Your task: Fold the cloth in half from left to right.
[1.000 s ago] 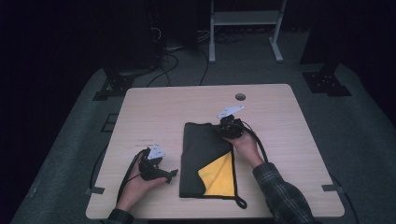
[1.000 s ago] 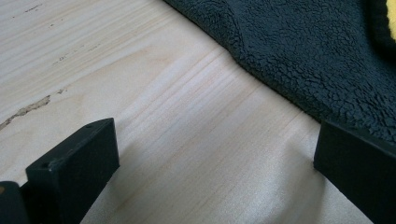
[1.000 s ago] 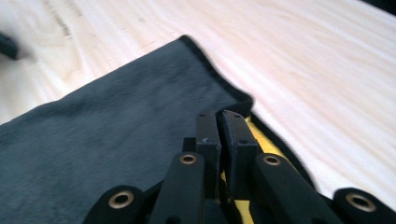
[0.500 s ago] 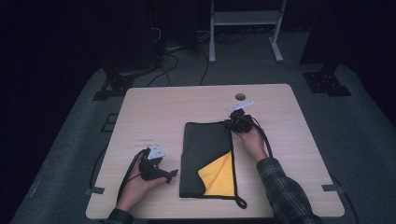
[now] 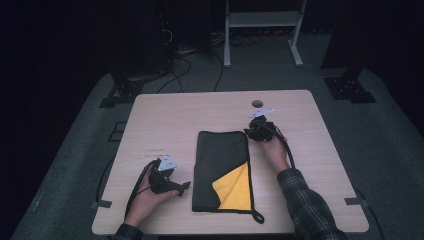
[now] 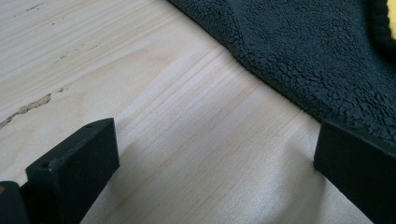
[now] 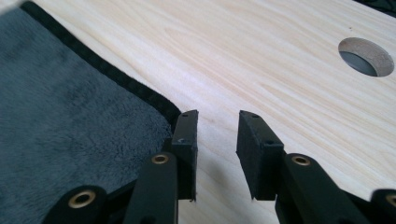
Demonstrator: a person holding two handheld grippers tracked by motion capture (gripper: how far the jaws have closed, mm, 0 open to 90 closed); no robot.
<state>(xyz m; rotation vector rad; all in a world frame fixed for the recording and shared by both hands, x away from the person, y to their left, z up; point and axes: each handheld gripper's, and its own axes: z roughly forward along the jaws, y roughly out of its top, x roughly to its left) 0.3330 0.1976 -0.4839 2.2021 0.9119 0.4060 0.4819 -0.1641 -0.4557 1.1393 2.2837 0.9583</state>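
Note:
A dark grey cloth [image 5: 221, 160] lies flat in the middle of the table, its near right corner folded over to show a yellow side [image 5: 234, 189]. My right gripper [image 5: 251, 131] rests at the cloth's far right corner. In the right gripper view it [image 7: 217, 135] is open with bare wood between the jaws, the left jaw touching the cloth's black hem [image 7: 140, 91]. My left gripper [image 5: 183, 187] lies on the table just left of the cloth's near edge. In the left gripper view it [image 6: 215, 158] is wide open, and the cloth [image 6: 303, 51] reaches its right jaw.
The light wooden table [image 5: 165, 120] has a round cable hole [image 5: 257, 103] near its far edge, close to my right gripper; the hole [image 7: 365, 57] also appears in the right gripper view. A small loop [image 5: 258, 218] hangs off the cloth's near right corner. Cables and a stand sit on the dark floor beyond.
My right gripper has slid a little to the right, off the cloth's far right corner, and the cloth now lies flat there. The left hand has stayed still.

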